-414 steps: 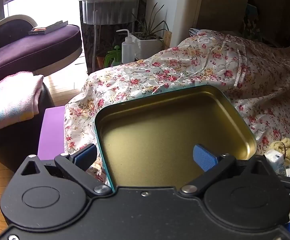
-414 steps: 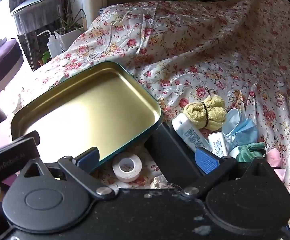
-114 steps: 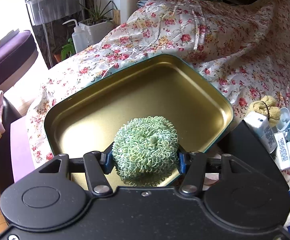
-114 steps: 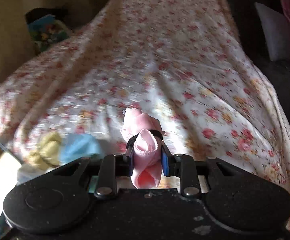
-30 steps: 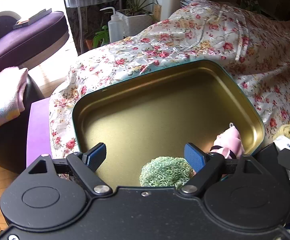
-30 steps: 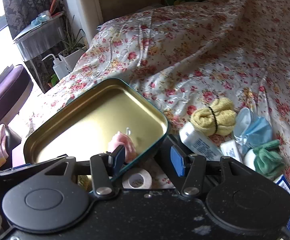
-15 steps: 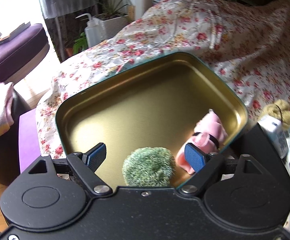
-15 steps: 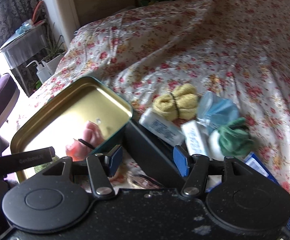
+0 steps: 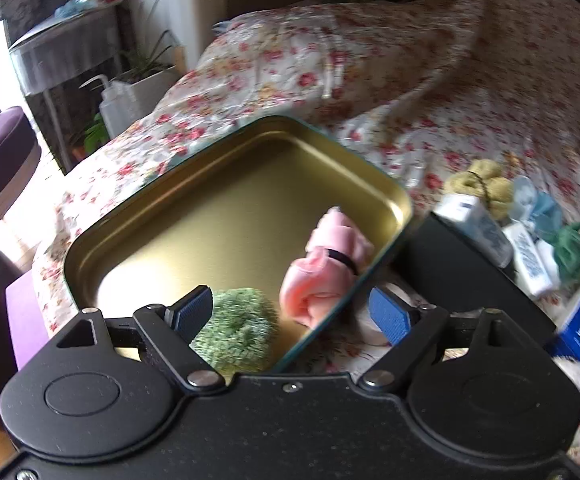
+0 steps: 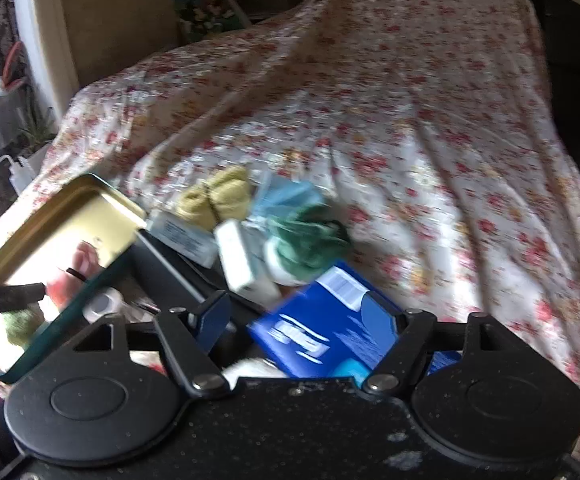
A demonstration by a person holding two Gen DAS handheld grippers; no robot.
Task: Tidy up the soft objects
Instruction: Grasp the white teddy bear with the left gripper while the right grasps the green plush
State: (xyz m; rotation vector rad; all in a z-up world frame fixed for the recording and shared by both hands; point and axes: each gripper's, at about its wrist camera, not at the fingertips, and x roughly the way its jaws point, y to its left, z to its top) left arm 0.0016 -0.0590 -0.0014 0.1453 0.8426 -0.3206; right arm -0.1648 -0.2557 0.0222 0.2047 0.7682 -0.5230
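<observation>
- My left gripper (image 9: 291,314) is spread wide, nothing between its blue pads (image 9: 194,312), hanging over the near edge of the gold tin tray (image 9: 226,184).
- In that tray, at about 6 o'clock, sits the green looped scrubby ball (image 9: 238,330), partly hidden by my left pad.
- At the tray's 4 o'clock corner lies the pink rolled cloth (image 9: 325,264), cinched by a black band.
- My right gripper (image 10: 295,316) is also spread and empty, over a blue carton (image 10: 321,328) whose lettering is too blurred to read.
- Beyond it at 12 o'clock, a dark green bundle (image 10: 309,238), a light blue bundle (image 10: 286,196) and a yellow rolled cloth (image 10: 220,196) sit bunched together on the floral bedspread (image 10: 409,120), all smeared by motion.
- White packets (image 10: 236,256) lie just beside them; their labels are unreadable.
- At 9 o'clock the tray shows again, cut off by the frame.
</observation>
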